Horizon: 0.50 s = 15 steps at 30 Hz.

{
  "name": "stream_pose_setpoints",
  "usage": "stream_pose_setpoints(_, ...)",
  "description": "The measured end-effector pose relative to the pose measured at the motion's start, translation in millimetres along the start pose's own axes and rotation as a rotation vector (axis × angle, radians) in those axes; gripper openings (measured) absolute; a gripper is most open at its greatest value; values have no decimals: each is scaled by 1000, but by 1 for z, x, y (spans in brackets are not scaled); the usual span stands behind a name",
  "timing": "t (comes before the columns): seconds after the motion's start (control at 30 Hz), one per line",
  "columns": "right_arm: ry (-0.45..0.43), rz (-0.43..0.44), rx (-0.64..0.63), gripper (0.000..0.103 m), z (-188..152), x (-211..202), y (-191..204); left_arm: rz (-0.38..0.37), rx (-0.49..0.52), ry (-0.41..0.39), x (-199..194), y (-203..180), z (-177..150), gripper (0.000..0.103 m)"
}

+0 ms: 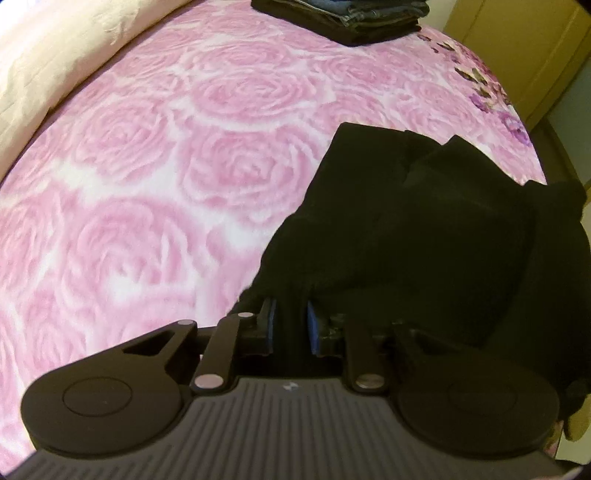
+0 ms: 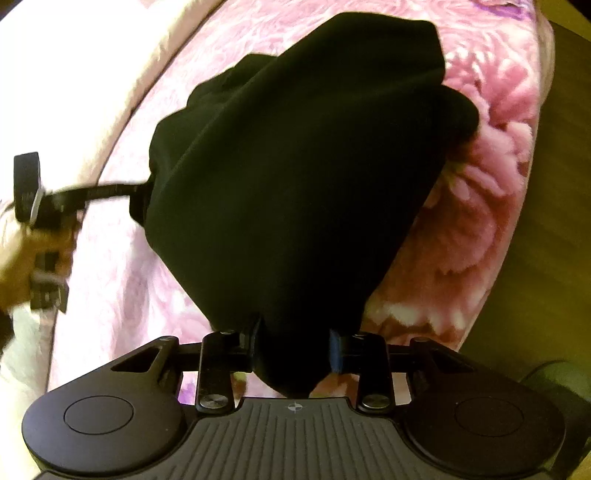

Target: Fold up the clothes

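Note:
A black garment (image 1: 424, 221) lies bunched on the pink rose-patterned bedspread (image 1: 166, 166). In the left wrist view my left gripper (image 1: 290, 323) is shut on a narrow fold of its near edge, blue pads pressing the cloth from both sides. In the right wrist view the same black garment (image 2: 295, 166) hangs as a thick bundle in front of the camera, and my right gripper (image 2: 295, 349) is shut on a bulky wad of it. The other gripper (image 2: 33, 192), held by a hand (image 2: 14, 266), shows blurred at the left edge, reaching into the cloth.
A stack of folded dark clothes and jeans (image 1: 343, 18) sits at the far end of the bed. A cream pillow or quilt (image 1: 48, 55) runs along the left side. A wooden cabinet (image 1: 517, 48) and the floor (image 2: 535, 221) lie past the bed's right edge.

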State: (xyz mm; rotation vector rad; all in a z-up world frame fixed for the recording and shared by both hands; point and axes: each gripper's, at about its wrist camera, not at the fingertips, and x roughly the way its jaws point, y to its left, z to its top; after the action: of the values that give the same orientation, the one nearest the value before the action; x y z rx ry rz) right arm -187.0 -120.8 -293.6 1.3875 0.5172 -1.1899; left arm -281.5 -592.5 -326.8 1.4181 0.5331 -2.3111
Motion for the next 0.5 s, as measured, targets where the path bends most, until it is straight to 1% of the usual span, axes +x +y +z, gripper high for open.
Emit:
stream_pose_setpoints(0.1,19,15,9,34,3,0,-4,12,36,0,-10,-3,-2,18)
stream_pose_setpoints(0.17,30,13,-4,34,5,-4,-1,24,72,-12,-28,-2,-9,24)
stream_pose_setpoints(0.2,35,11,-13,35,6,-5,1,37,105,-24,-39,-2,-14,30)
stream_pose_setpoints(0.23,41,2,-30,37,8,-9,5,68,174,-35,-49,-6,-22,35)
stream_pose_setpoints(0.27,39,-17,-57,45,9,-14,10,108,256,-45,-58,-12,-31,39)
stream_pose_setpoints(0.3,34,-42,-86,63,9,-20,16,148,338,-56,-68,-17,-40,46)
stream_pose_setpoints(0.33,21,-65,-114,78,9,-27,21,187,432,-74,-74,-24,-51,53)
stream_pose_setpoints(0.37,4,-83,-143,78,9,-33,25,224,534,-101,-79,-32,-64,58)
stream_pose_setpoints(0.4,-12,-97,-174,78,8,-40,31,252,646,-125,-81,-40,-79,68)
stream_pose_setpoints(0.47,-49,-135,-266,78,4,-48,46,271,885,-147,-76,-57,-108,68)
stream_pose_setpoints(0.5,-69,-154,-333,78,0,-51,56,275,994,-151,-71,-65,-121,68)
